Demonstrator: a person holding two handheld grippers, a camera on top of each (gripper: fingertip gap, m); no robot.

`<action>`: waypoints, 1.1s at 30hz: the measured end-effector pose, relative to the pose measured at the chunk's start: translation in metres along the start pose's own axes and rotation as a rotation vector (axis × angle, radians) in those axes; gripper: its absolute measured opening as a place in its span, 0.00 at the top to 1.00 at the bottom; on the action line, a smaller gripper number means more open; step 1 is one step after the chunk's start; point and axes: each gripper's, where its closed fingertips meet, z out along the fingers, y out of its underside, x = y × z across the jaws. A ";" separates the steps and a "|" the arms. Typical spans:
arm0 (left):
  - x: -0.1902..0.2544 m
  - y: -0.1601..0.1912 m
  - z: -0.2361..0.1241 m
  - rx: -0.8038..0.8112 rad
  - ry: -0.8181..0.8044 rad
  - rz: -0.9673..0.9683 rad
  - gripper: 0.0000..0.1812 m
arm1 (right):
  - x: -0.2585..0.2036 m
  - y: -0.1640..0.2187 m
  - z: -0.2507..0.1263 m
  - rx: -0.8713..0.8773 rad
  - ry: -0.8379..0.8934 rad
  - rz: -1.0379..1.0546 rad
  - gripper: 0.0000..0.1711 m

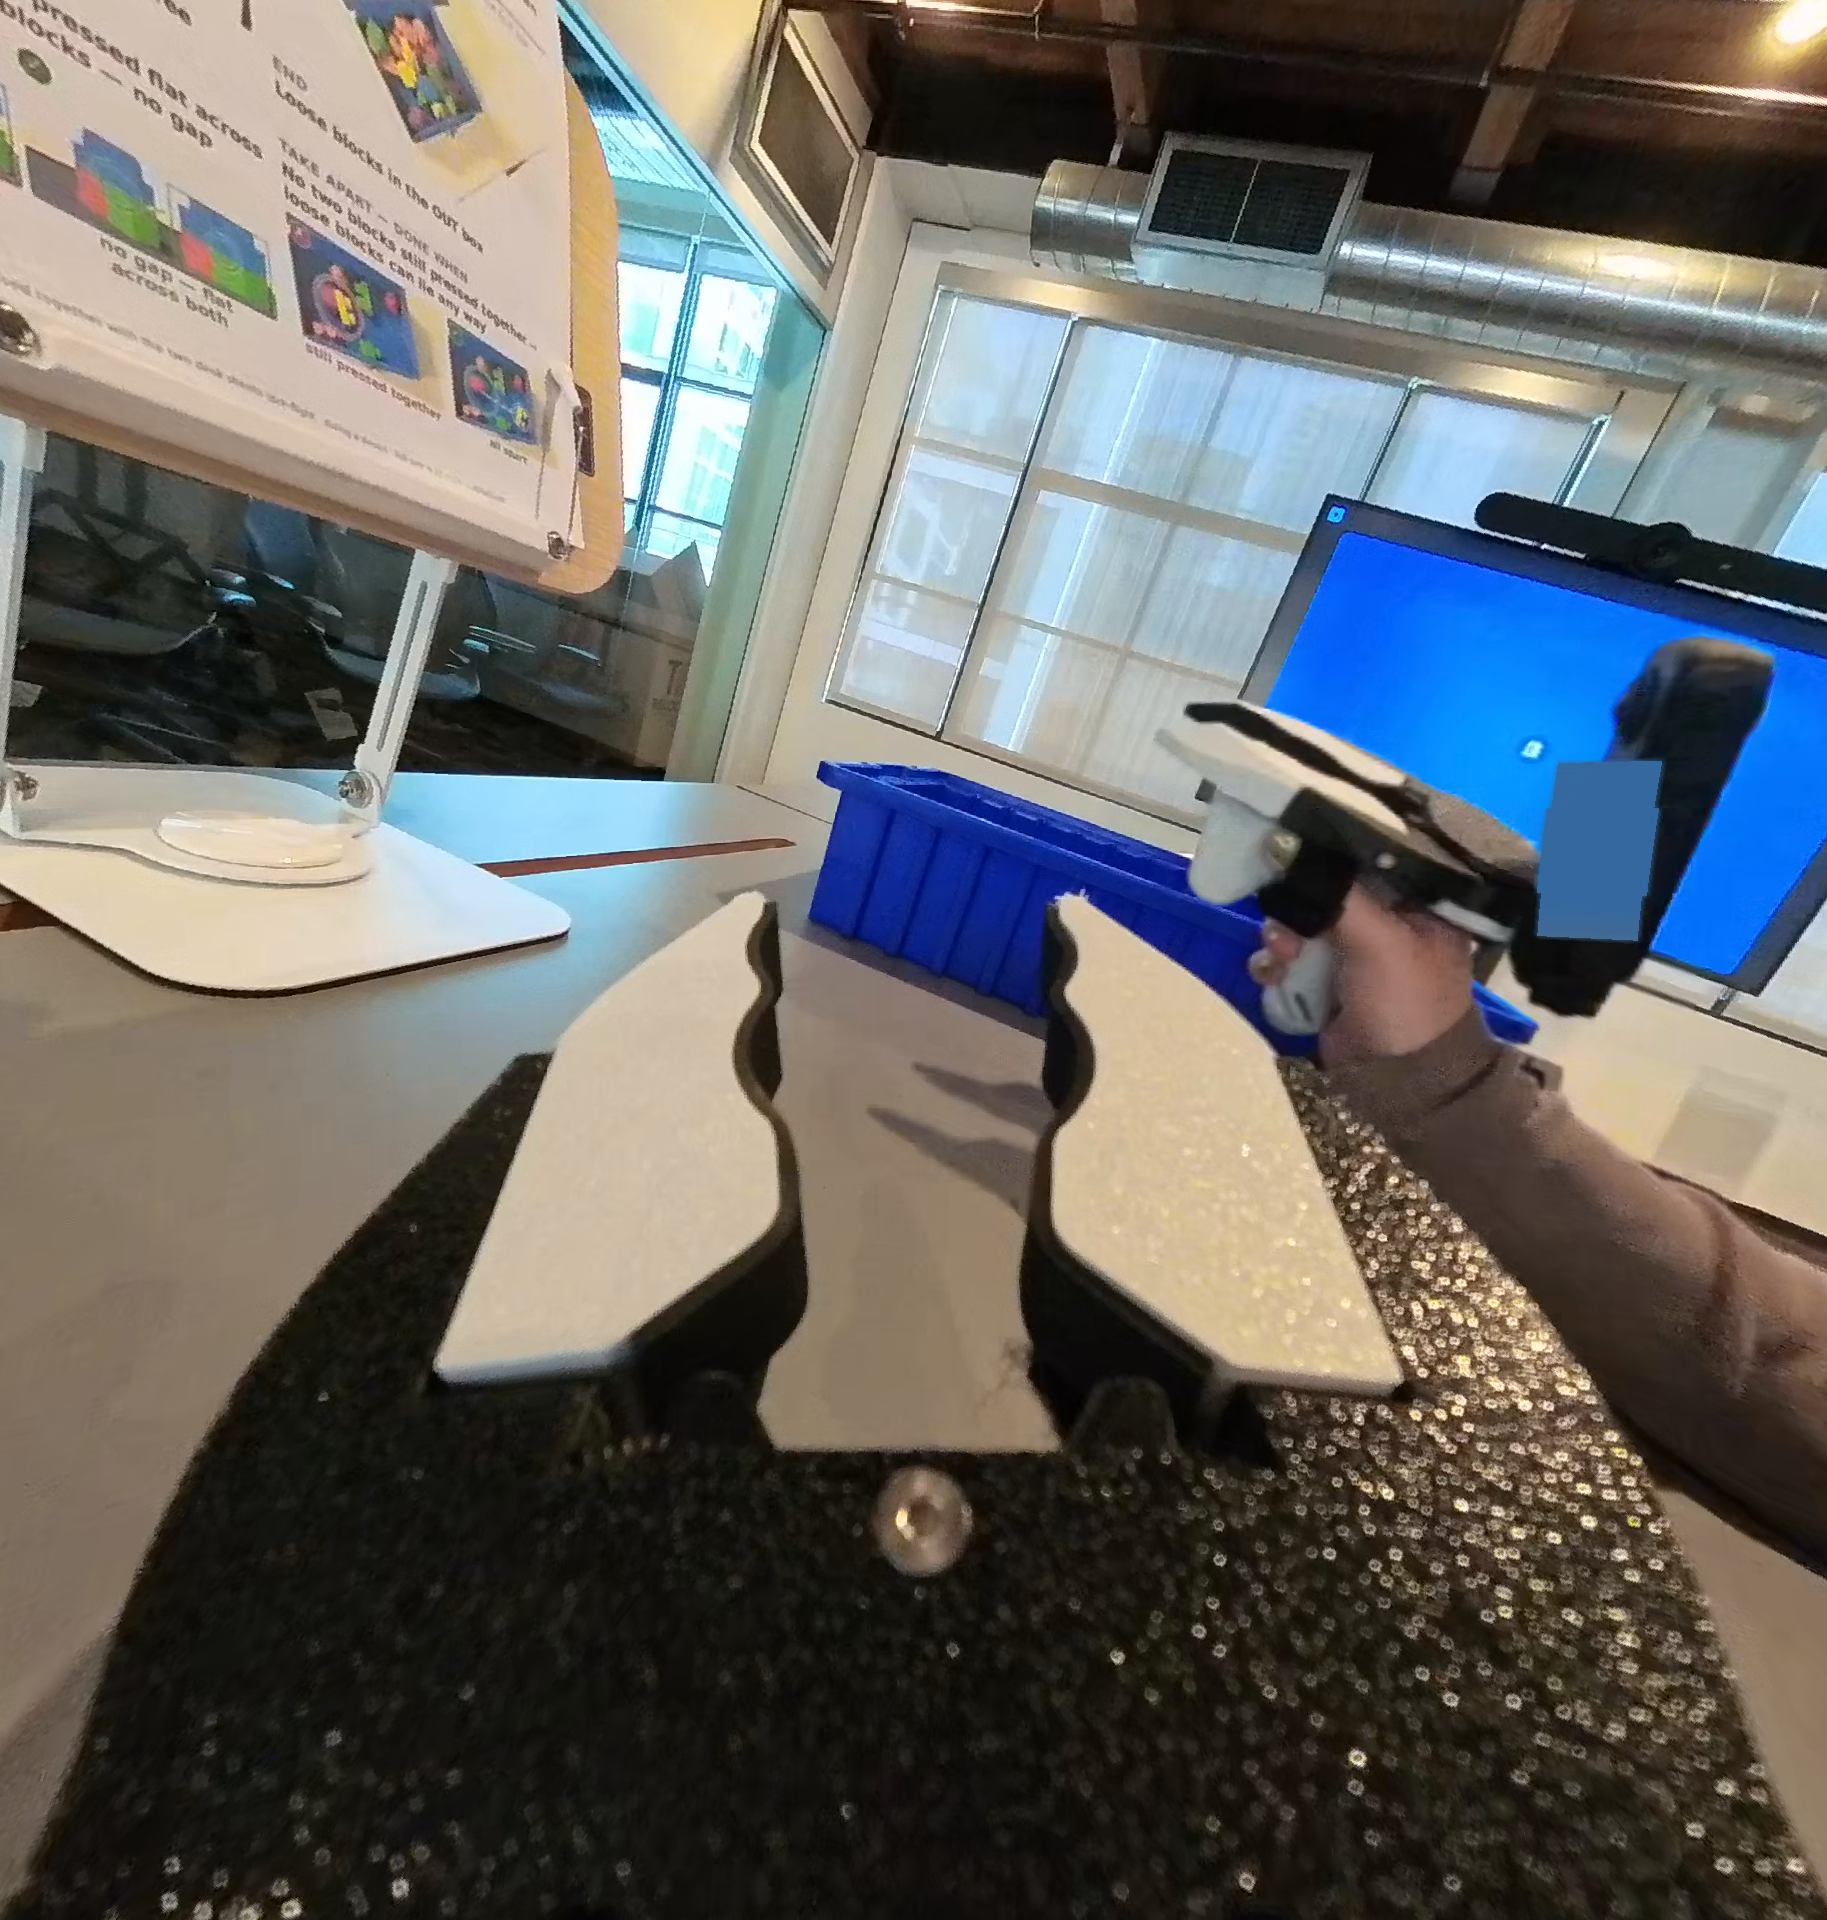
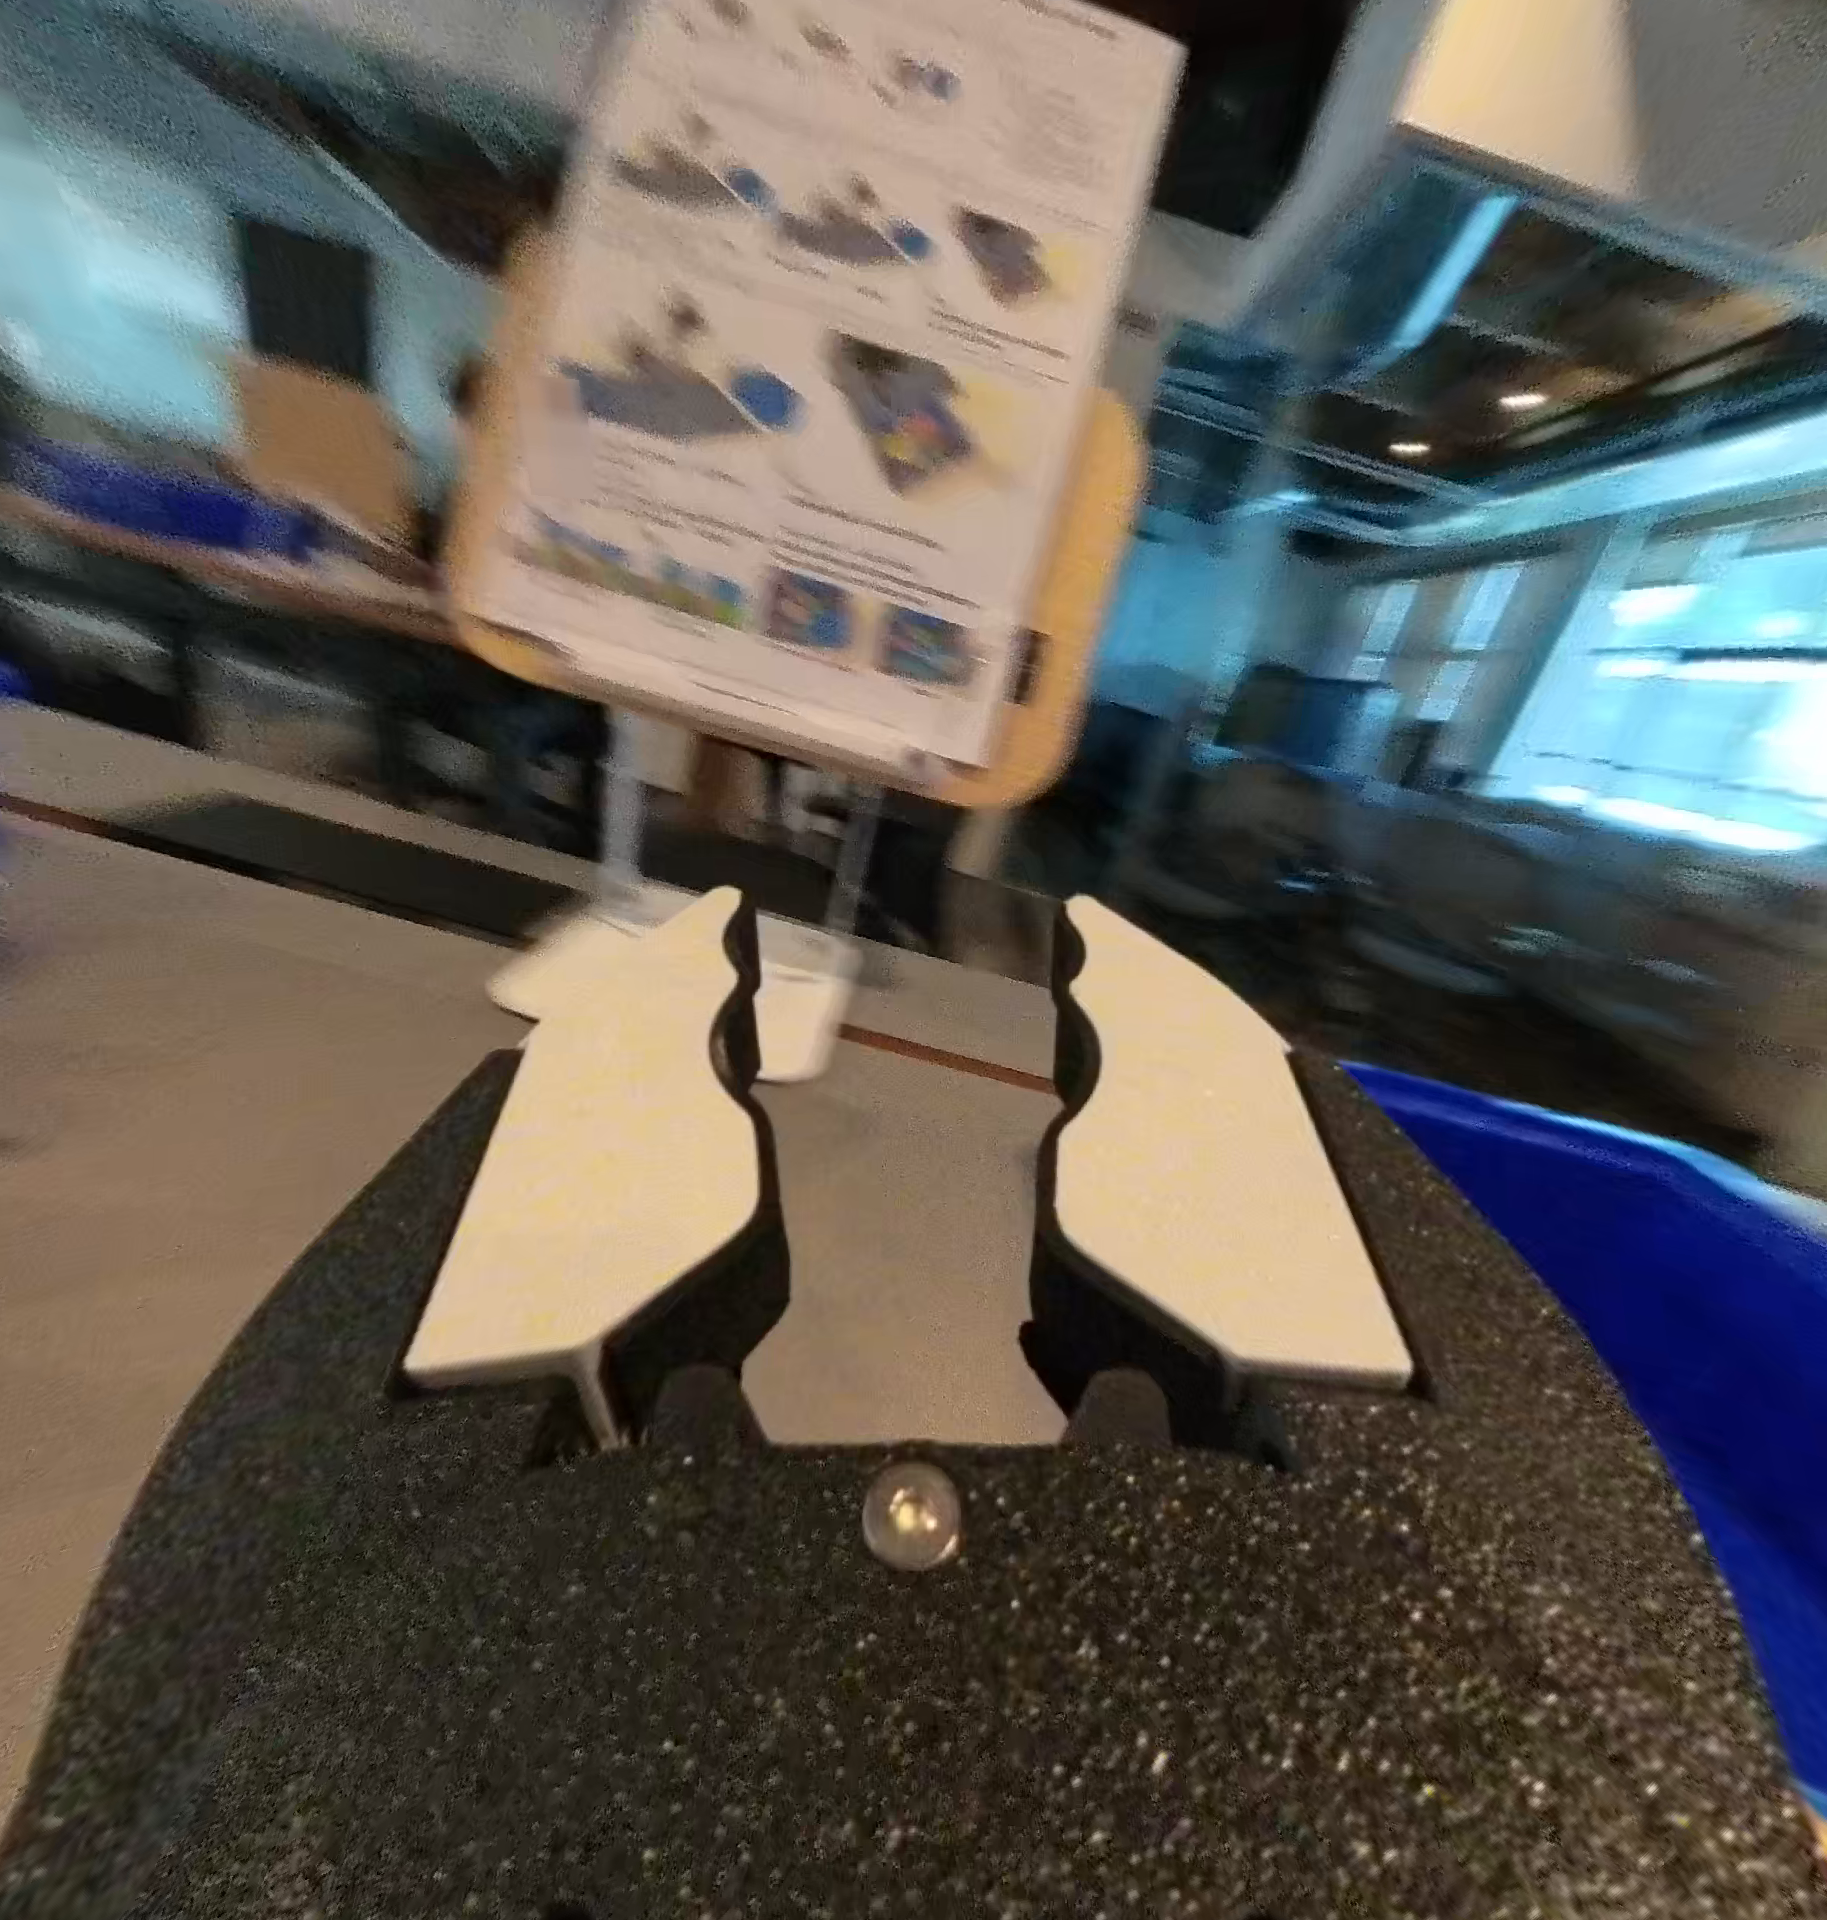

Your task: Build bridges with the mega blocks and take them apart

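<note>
The grey table [image 1: 161,1091] is taking up most of both views, and you're holding both grippers low over it. A big blue screen [image 1: 1460,665] is glowing out at 2 o'clock in the left wrist view. At 10 o'clock there, the instruction sheet [image 1: 265,208] is leaning on its white stand [image 1: 265,904], and in the right wrist view that same sheet [image 2: 836,395] is sitting dead ahead at 12, really blurred. The blue bin [image 1: 950,862] is sitting just past your left fingertips at 12 to 1 o'clock, and its blue edge [image 2: 1667,1299] is filling 4 o'clock in the right wrist view.

Your left gripper [image 1: 909,935] is hanging slack with the jaws apart, nothing between them but table. Your right gripper [image 2: 904,930] is looking the same, jaws spread and empty; you can also see it at 3 o'clock in the left wrist view [image 1: 1215,805], gripped in your hand [image 1: 1397,966].

I can't spot any mega blocks; the bin wall is hiding whatever's inside.
</note>
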 end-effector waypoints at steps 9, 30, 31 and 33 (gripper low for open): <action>-0.001 -0.002 -0.001 0.010 -0.019 0.028 0.74 | -0.099 0.053 0.020 -0.094 -0.279 -0.057 0.73; -0.020 -0.014 -0.008 0.048 -0.280 0.271 0.67 | -0.184 -0.068 0.040 0.043 -0.660 0.002 0.78; -0.021 -0.014 -0.009 0.049 -0.284 0.275 0.67 | -0.205 -0.084 0.047 0.043 -0.741 -0.033 0.78; -0.021 -0.015 -0.009 0.055 -0.283 0.276 0.69 | -0.254 -0.109 0.064 -0.003 -0.919 -0.102 0.78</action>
